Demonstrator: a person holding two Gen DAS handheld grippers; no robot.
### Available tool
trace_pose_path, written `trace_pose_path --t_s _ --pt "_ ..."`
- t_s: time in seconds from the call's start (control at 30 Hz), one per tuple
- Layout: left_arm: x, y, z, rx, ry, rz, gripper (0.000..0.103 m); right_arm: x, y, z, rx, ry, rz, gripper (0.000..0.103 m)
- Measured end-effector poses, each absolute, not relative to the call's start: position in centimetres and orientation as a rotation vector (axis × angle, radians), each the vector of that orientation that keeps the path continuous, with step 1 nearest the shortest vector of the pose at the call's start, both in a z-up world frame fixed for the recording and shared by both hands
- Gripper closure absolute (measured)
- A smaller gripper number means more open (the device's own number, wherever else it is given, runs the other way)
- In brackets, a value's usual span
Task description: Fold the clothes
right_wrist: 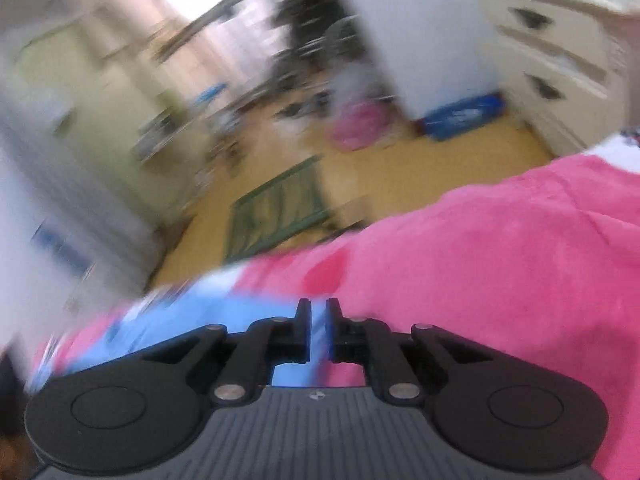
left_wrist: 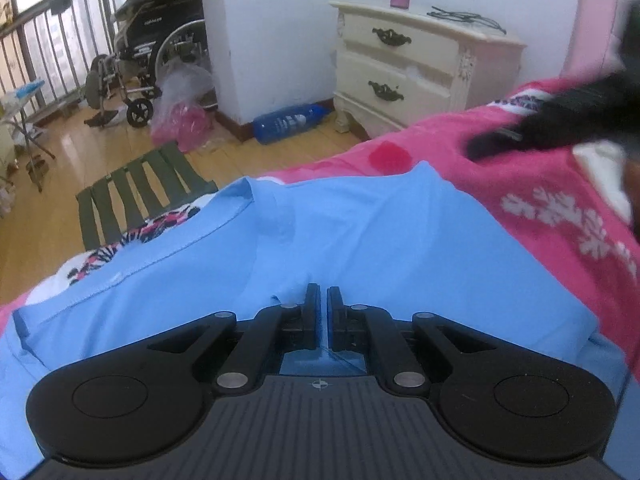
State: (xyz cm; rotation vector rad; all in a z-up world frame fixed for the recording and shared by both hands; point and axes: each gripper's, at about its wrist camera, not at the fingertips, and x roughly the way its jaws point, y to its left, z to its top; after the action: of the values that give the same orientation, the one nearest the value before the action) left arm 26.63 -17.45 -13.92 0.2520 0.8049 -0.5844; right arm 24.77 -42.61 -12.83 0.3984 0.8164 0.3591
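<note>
A light blue garment point(left_wrist: 340, 232) lies spread on the pink bed cover point(left_wrist: 540, 208). My left gripper point(left_wrist: 323, 294) rests on its near part, jaws shut, with a small pucker of blue cloth pinched at the fingertips. In the left wrist view my right gripper point(left_wrist: 552, 124) is a dark blur above the pink cover, just past the garment's far right corner. The right wrist view is smeared by motion. There my right gripper point(right_wrist: 319, 312) hangs over the edge of the blue garment point(right_wrist: 180, 328), jaws nearly together. Blue shows through the slit, but no cloth hangs from the fingers.
A cream bedside cabinet point(left_wrist: 420, 64) stands beyond the bed, with a blue bottle point(left_wrist: 288, 122) lying on the wooden floor beside it. A green slatted stool point(left_wrist: 136, 196), a pink plastic bag point(left_wrist: 180, 120) and a wheelchair point(left_wrist: 148, 60) stand further left. A patterned cloth point(left_wrist: 120, 248) peeks out under the garment.
</note>
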Motion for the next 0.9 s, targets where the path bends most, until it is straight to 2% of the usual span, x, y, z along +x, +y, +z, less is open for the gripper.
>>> trace_pose_path --t_s 0.2,0.27,0.43,0.5,0.63,0.67,0.7,0.77,0.9 --pt "26.7 -17.4 -14.1 0.236 0.818 -0.584 0.099 15.4 -35.4 -11.9 0.004 0.842 0.625 0.091" --pt "26.8 -17.5 -14.1 0.234 0.824 -0.579 0.099 14.7 -34.0 -12.4 -0.044 0.842 0.63 0.086" --pt "27.1 -17.3 -14.0 0.215 0.843 -0.573 0.099 14.3 -31.1 -13.3 -0.126 0.848 0.652 0.083" --pt "27.2 -17.3 -14.1 0.212 0.846 -0.574 0.098 13.5 -30.0 -13.3 -0.215 0.824 0.66 0.065" --pt "27.2 -17.2 -14.1 0.21 0.847 -0.575 0.098 13.3 -29.0 -15.0 -0.312 0.795 0.636 0.065" --pt "27.2 -17.2 -14.1 0.208 0.847 -0.574 0.098 13.4 -29.0 -15.3 -0.308 0.793 0.626 0.073" --pt "27.2 -17.2 -14.2 0.207 0.846 -0.573 0.098 13.6 -29.1 -15.5 -0.298 0.795 0.618 0.09" --pt "27.2 -17.1 -14.2 0.206 0.843 -0.571 0.097 13.6 -29.5 -15.2 -0.26 0.793 0.609 0.102" --pt "27.2 -17.3 -14.2 0.213 0.834 -0.565 0.097 12.3 -29.6 -13.9 -0.278 0.775 0.649 0.103"
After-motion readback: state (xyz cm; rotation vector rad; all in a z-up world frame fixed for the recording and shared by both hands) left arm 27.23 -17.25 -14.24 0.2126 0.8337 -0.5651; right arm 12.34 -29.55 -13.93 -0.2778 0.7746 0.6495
